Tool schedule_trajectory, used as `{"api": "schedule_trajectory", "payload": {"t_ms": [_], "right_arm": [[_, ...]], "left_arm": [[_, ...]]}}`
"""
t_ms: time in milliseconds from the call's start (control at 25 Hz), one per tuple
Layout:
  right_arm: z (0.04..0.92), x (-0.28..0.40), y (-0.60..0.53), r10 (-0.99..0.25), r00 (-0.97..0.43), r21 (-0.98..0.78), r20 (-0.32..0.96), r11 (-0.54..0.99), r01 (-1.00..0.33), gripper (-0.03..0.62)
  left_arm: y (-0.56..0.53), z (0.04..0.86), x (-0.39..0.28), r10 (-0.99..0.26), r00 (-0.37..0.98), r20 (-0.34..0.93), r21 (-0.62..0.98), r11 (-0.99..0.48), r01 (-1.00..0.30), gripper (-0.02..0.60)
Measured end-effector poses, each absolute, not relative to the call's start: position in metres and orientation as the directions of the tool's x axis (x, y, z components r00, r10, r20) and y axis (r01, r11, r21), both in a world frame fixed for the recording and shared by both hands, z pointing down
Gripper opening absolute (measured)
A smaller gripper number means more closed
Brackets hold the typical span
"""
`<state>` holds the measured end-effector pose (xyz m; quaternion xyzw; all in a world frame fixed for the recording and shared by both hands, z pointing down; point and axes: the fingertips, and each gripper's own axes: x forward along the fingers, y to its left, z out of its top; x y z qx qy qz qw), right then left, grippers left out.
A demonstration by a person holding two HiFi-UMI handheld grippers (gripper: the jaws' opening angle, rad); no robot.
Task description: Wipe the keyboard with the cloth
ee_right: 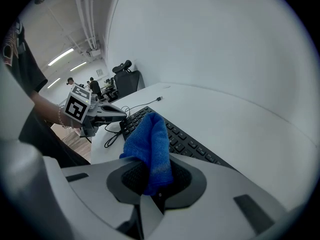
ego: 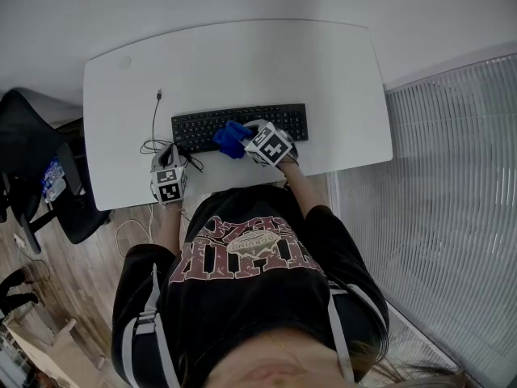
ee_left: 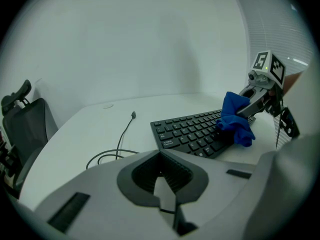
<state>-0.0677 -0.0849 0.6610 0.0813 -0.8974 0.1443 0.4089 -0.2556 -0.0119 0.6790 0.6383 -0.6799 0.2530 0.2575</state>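
Two handheld grippers work over a white worktop (ego: 242, 55), seen from above the person's head. A black keyboard (ego: 279, 120) lies across the middle of the worktop, near the person's edge.

The right gripper (ego: 245, 139) has its jaws closed on a blue cloth (ego: 229, 140). The jaws pinch one fold, and the rest of the cloth bunches out in front in a loose lump. The cloth rests on the keys to the left of the keyboard's middle.

The left gripper (ee_left: 162, 186) has its jaws together with nothing between them. It sits off the keyboard's left end, near the front edge of the worktop, and touches neither the keyboard nor the cloth. A thin black cable (ego: 154, 124) runs from a loose plug end farther back on the worktop to tangled loops just beside this gripper and the keyboard's left end.

Several things could go wrong from here:

- Nothing steadies the keyboard. A firm wiping stroke could push it along the smooth worktop or turn it askew instead of cleaning it.
- The cloth is held by a narrow pinch. Drag across the raised keys could pull it out of the jaws, or roll the lump so that little fabric meets the keys.
- A stroke toward the left end could carry the cloth or the jaws into the cable loops and snag them.
- Hard downward pressure could bring the jaw tips, rather than the fabric, down onto the keycaps.
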Motion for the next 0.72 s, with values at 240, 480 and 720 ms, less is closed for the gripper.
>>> {"api": "schedule_trajectory", "payload": {"t_ms": [240,480,720], "right_arm": [[0.66,-0.054,-0.091,-0.023,-0.641,-0.194,0.767,0.944,-0.266,0.064],[0.663,-0.034,-0.097,-0.009,-0.642,-0.209,0.767,0.942,-0.264,0.064],[0.665,-0.007,-0.104,-0.033,-0.641,-0.213,0.766,0.929,-0.303,0.064]], "left_arm": [[-0.012,0.678,-0.257,-0.736,-0.057,0.674,-0.009,0.069,-0.998,0.034],[-0.013,0.68,-0.255,-0.735,-0.07,0.675,-0.024,0.074,-0.997,0.034],[-0.013,0.679,-0.253,-0.732,-0.08,0.677,-0.033,0.078,-0.996,0.034]]}}
